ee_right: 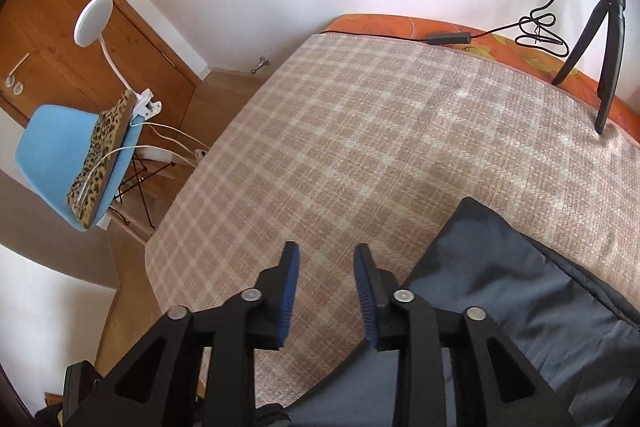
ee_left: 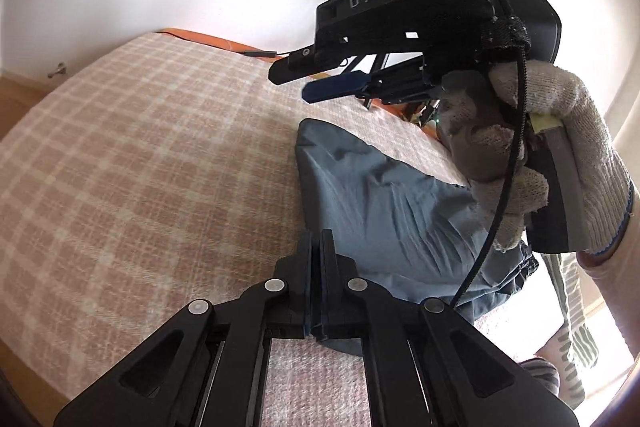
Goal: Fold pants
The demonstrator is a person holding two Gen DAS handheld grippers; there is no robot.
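Observation:
Blue-grey pants [ee_left: 384, 211] lie crumpled on the checked bed cover [ee_left: 140, 155]. My left gripper [ee_left: 318, 239] is shut on the near edge of the pants, with cloth pinched between its fingers. My right gripper [ee_left: 292, 83], held in a white-gloved hand [ee_left: 560, 155], hovers above the pants' far end. In the right wrist view the right gripper [ee_right: 326, 259] is open and empty above the cover, with the pants [ee_right: 520, 303] to its right.
A black tripod [ee_right: 604, 39] and a black cable [ee_right: 536, 27] stand at the bed's far orange edge. A blue chair [ee_right: 76, 155] with a leopard cushion and a white lamp [ee_right: 94, 21] stand left of the bed, by a wooden door.

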